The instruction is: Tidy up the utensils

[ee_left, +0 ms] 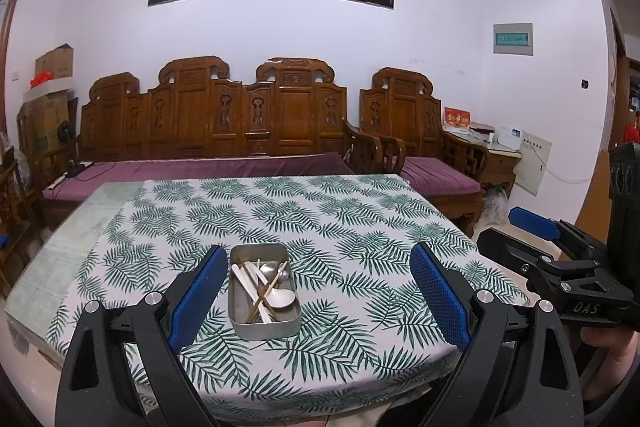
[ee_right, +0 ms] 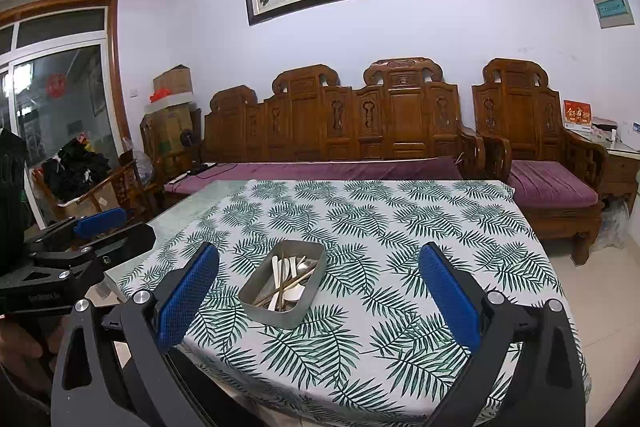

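A desk (ee_left: 360, 211) covered by a white cloth printed with green fern leaves lies ahead of and below both claws. One rectangular metal tin (ee_left: 264, 323) with rounded corners stands on that cloth. In the left wrist view it sits between the two fingers, closer to the left finger; in the right wrist view it also lies between the fingers, left of centre and turned at an angle.

Inside the tin lies a crossed heap of utensils (ee_left: 266, 283): one pale ceramic soup spoon (ee_left: 282, 297) with its bowl toward the claw, at least one shiny metal spoon (ee_left: 269, 271) further in, several thin wooden chopsticks (ee_left: 268, 289) and some flat white handles. The exact count of sticks cannot be told.

The left claw (ee_left: 320, 297) is released, its two blue-padded fingers spread wide and holding nothing. The right claw (ee_right: 318, 301) is likewise spread wide with nothing in it, hovering beside the left one.
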Demonstrator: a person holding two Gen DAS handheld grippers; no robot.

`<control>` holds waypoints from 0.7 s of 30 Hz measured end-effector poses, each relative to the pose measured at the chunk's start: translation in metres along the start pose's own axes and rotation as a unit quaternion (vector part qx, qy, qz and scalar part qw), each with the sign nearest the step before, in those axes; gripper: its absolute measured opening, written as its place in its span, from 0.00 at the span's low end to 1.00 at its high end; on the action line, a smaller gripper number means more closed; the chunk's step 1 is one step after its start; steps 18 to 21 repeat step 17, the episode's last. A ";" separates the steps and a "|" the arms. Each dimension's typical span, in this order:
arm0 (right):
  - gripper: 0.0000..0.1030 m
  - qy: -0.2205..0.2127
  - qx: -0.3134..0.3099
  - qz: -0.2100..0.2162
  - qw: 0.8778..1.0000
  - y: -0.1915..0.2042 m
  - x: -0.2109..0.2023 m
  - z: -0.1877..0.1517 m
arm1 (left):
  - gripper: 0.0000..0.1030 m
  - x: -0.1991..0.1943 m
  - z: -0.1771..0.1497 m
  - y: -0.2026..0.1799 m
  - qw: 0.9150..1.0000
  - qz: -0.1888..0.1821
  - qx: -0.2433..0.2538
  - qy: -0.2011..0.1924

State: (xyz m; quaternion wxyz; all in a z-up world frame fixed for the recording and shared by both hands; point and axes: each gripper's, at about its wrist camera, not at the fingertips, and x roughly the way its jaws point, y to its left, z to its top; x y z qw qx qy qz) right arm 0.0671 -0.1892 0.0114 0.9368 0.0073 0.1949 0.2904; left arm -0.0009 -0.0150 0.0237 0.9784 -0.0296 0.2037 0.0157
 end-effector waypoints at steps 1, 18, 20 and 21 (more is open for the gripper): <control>0.98 0.000 0.000 0.000 1.000 0.002 0.001 0.000 | 0.86 0.000 0.000 0.000 1.000 0.000 0.000 0.000; 0.98 -0.001 0.001 0.000 1.000 0.001 0.000 0.000 | 0.86 0.000 -0.001 -0.002 1.000 0.000 0.003 -0.003; 0.98 -0.001 0.001 0.000 1.000 0.001 0.000 0.000 | 0.86 0.000 -0.001 -0.002 1.000 0.000 0.003 -0.003; 0.98 -0.001 0.001 0.000 1.000 0.001 0.000 0.000 | 0.86 0.000 -0.001 -0.002 1.000 0.000 0.003 -0.003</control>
